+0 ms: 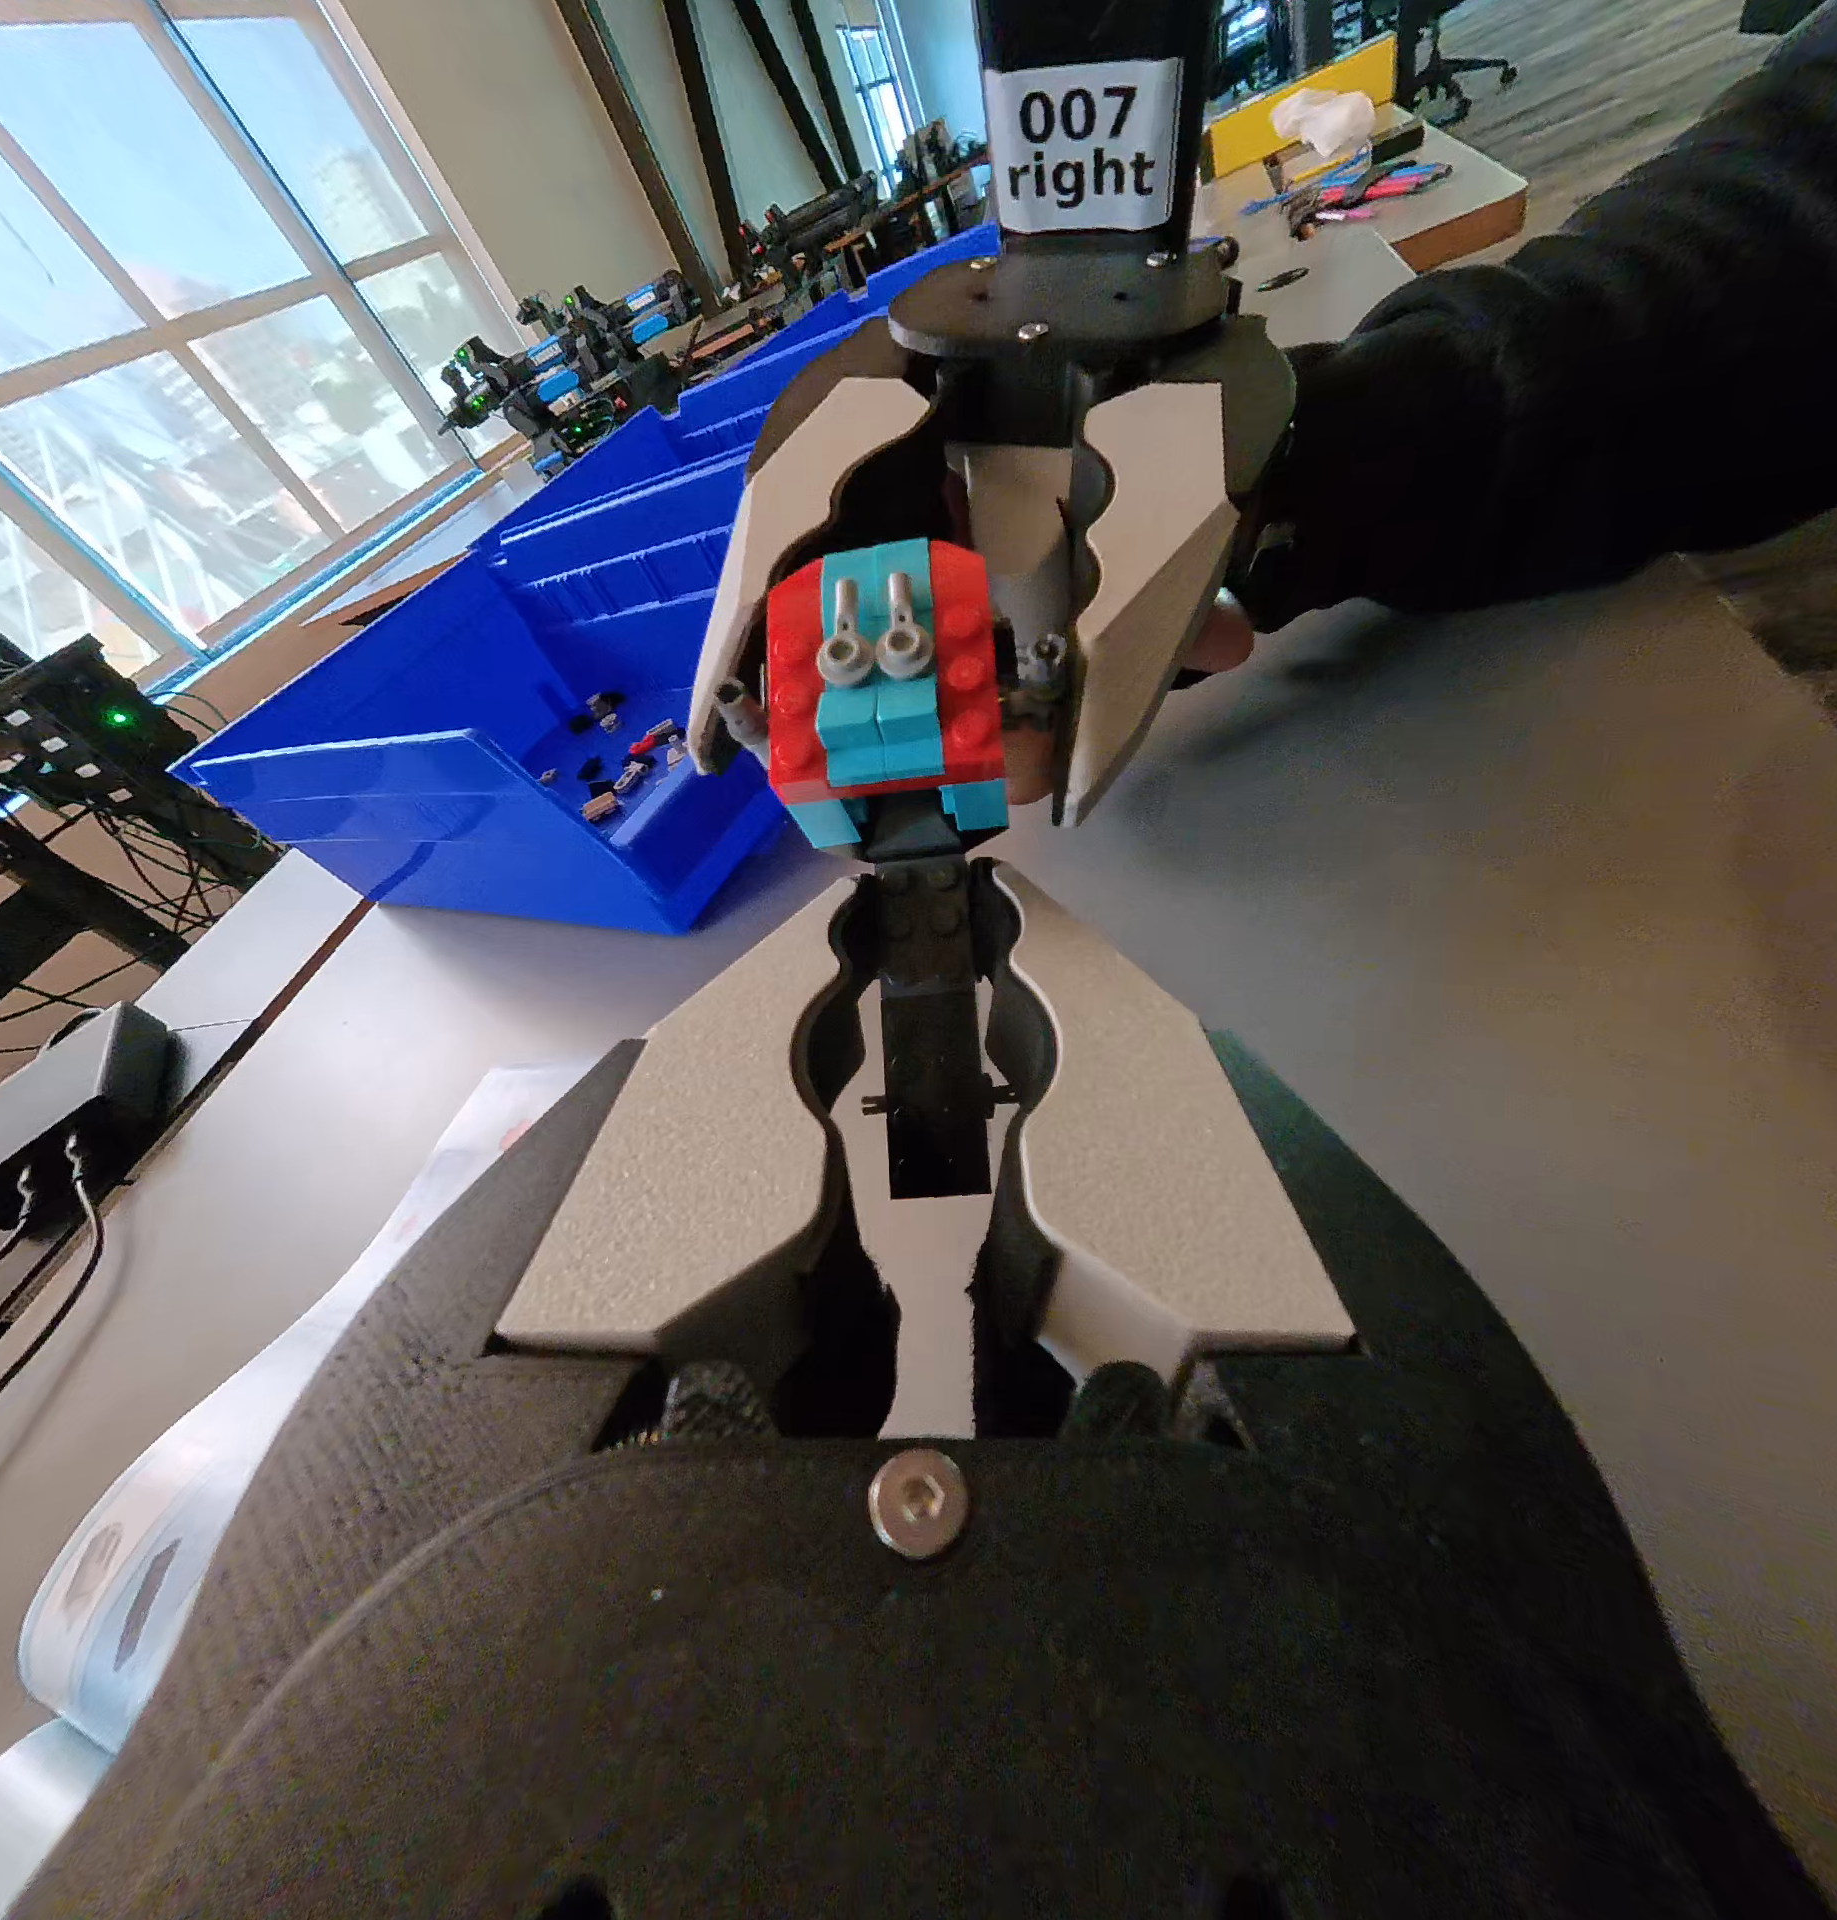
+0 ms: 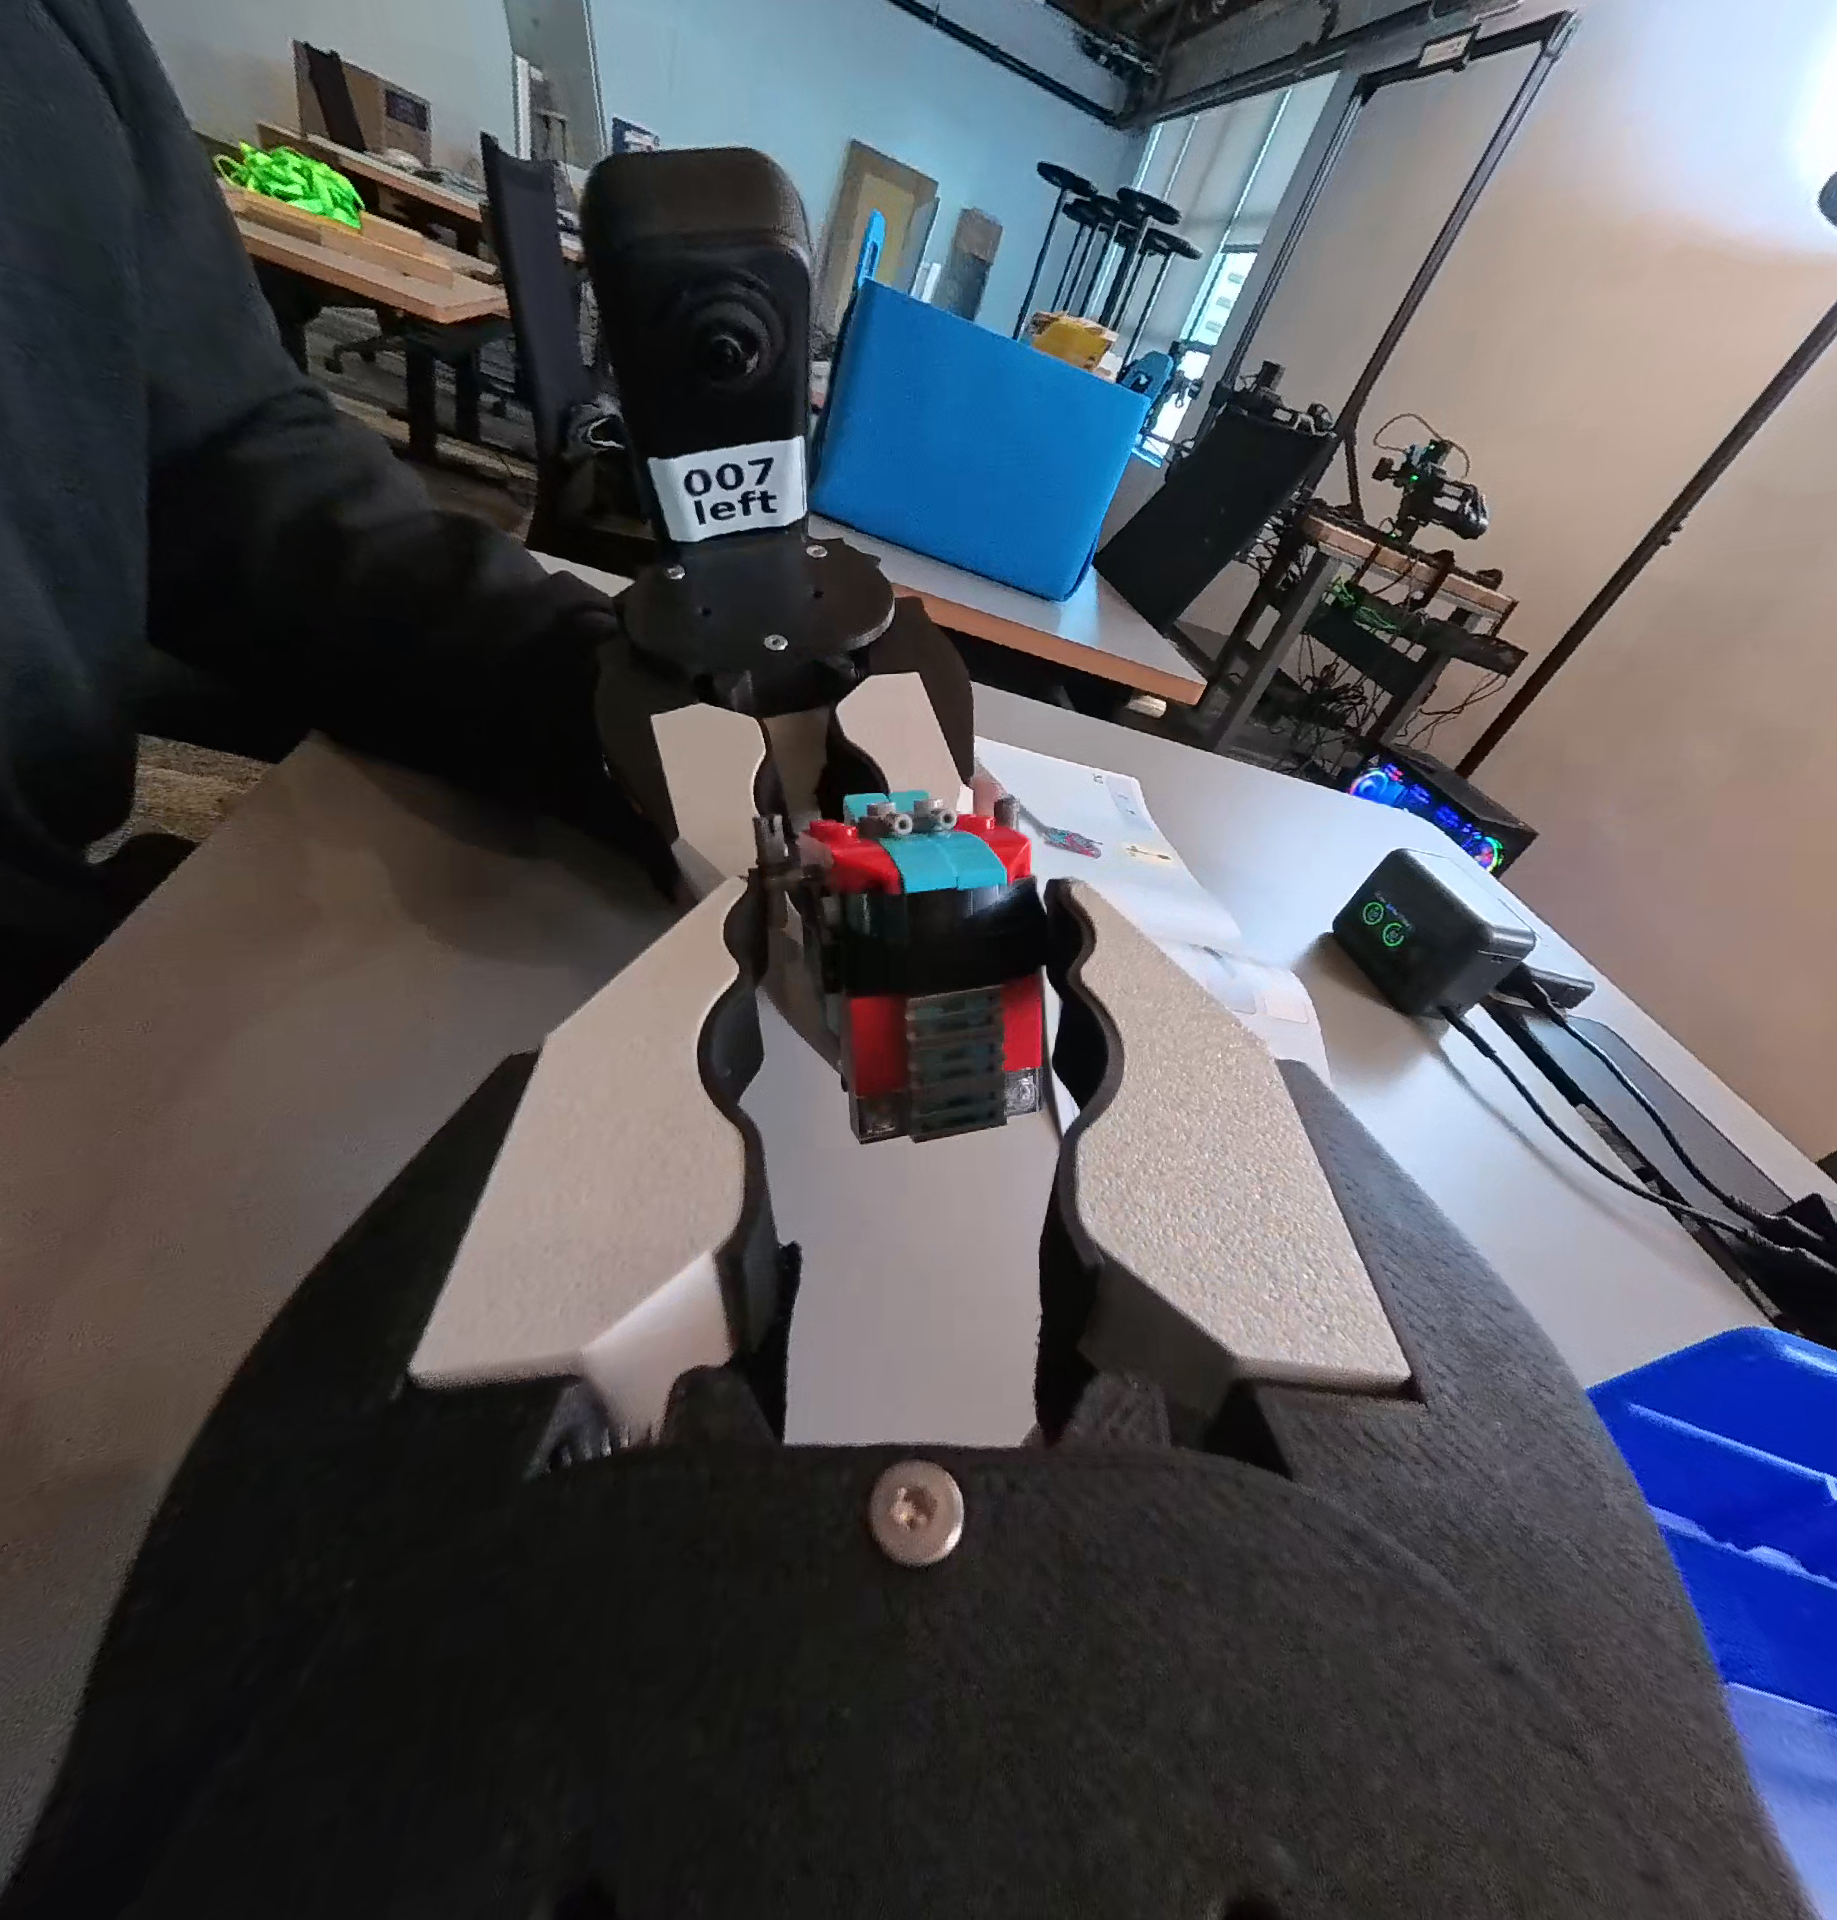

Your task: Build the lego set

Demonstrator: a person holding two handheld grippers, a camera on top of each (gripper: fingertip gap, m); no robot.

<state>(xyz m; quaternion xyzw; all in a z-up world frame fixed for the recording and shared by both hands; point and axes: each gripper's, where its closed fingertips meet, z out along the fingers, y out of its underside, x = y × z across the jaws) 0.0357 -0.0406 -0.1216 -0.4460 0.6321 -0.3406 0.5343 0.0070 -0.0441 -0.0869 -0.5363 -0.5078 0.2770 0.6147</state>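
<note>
A: From the left side, what do you see?
B: The left gripper [image 1: 919, 883] pinches a black lego strip [image 1: 919, 935]. Just ahead, the right gripper [image 1: 893, 769] squeezes the red and teal lego block [image 1: 883, 686].

A: And from the right side?
B: The right gripper [image 2: 898, 914] hugs the lego block [image 2: 935, 987] above the desk [image 2: 374, 935]. The left gripper [image 2: 789, 831] is right behind it. A blue bin [image 2: 1766, 1507] sits off to the right.

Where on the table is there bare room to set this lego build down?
Bare grey table lies right of the left gripper, beneath the lego build. Crowded: the blue bin on the far left, and the papers and black charger beyond the right gripper.
</note>
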